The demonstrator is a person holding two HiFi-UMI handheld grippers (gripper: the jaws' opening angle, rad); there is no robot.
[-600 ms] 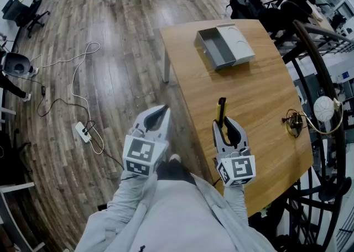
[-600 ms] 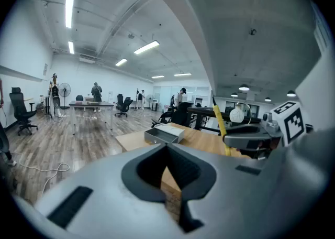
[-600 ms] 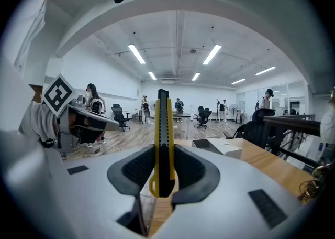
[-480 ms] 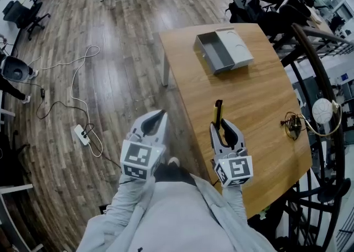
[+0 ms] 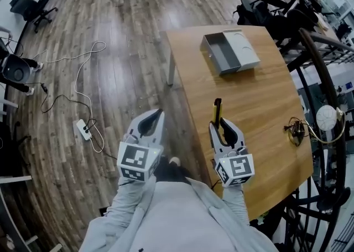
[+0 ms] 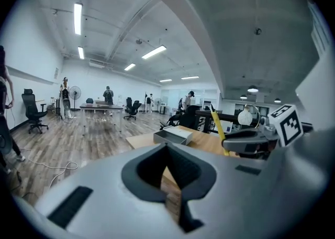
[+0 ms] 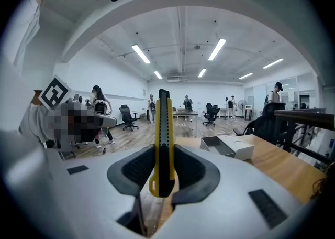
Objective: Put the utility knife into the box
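yellow-black utility knife [image 7: 163,143] pinched in right gripper [image 5: 224,129], long axis along the jaws, tip pointing ahead toward the box [image 5: 229,52]; left gripper [image 5: 152,121] pressed together, empty

The right tool [image 5: 226,129] and utility knife [image 5: 217,110] edged nearer the box [image 5: 220,56].

From the head view we lose the rear half of the utility knife [image 5: 217,113] between the right gripper's [image 5: 224,127] fingers [image 5: 238,133]. Our grey sleeve [image 5: 235,204] covers part of the bench's [image 5: 260,90] near edge. The small wired object [image 5: 293,126] by the bench's right edge is too small for us to name. The distant people [image 7: 187,102] in the right gripper view are too small to make out.
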